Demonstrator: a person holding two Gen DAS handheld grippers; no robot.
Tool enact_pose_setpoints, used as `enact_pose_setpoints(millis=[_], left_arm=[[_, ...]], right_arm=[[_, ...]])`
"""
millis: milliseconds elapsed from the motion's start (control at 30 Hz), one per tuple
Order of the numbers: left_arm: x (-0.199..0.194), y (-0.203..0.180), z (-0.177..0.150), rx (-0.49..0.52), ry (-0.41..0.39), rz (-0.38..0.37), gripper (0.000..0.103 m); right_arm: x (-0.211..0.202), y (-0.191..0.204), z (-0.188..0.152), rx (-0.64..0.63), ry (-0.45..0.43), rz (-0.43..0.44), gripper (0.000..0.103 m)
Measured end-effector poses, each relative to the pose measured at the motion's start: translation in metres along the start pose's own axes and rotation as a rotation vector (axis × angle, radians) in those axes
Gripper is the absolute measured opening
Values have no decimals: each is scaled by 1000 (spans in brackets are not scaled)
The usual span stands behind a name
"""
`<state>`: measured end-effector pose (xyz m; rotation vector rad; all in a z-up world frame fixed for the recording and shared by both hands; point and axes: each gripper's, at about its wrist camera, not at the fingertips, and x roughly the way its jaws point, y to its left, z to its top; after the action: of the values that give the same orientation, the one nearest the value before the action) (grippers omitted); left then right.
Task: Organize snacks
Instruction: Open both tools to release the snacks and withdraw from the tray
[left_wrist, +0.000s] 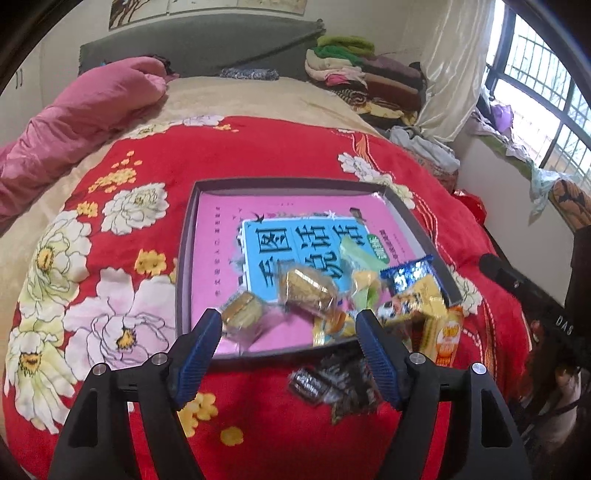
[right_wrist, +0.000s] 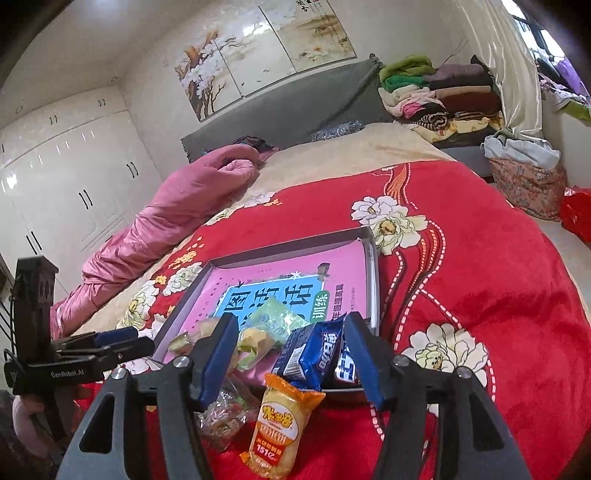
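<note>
R wrist | right tool (right_wrist: 290, 334) wide, empty | blue snack pack (right_wrist: 314, 354) btwn fingers, untouched

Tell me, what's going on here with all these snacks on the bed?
A person is sorting wrapped snacks into a shallow grey box lined with a pink book, which sits on a red flowered blanket, using two handheld grippers. Both the left gripper and the right gripper are open and hold nothing. Several snacks are in the box already, including a blue foil packet at its near corner. An orange-and-yellow packet and a dark wrapped packet lie outside it on the blanket.
</note>
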<state>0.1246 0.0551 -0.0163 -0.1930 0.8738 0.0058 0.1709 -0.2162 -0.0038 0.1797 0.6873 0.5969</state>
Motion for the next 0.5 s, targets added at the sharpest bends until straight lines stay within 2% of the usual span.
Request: enact_pose_setpoints(millis=[367, 500], left_arm=[[3, 10, -24, 24, 59, 22, 76], [5, 12, -32, 17, 90, 0, 76]], right_arm=[[-9, 9, -13, 32, 28, -3, 62], [-12, 12, -20, 38, 43, -18, 62]])
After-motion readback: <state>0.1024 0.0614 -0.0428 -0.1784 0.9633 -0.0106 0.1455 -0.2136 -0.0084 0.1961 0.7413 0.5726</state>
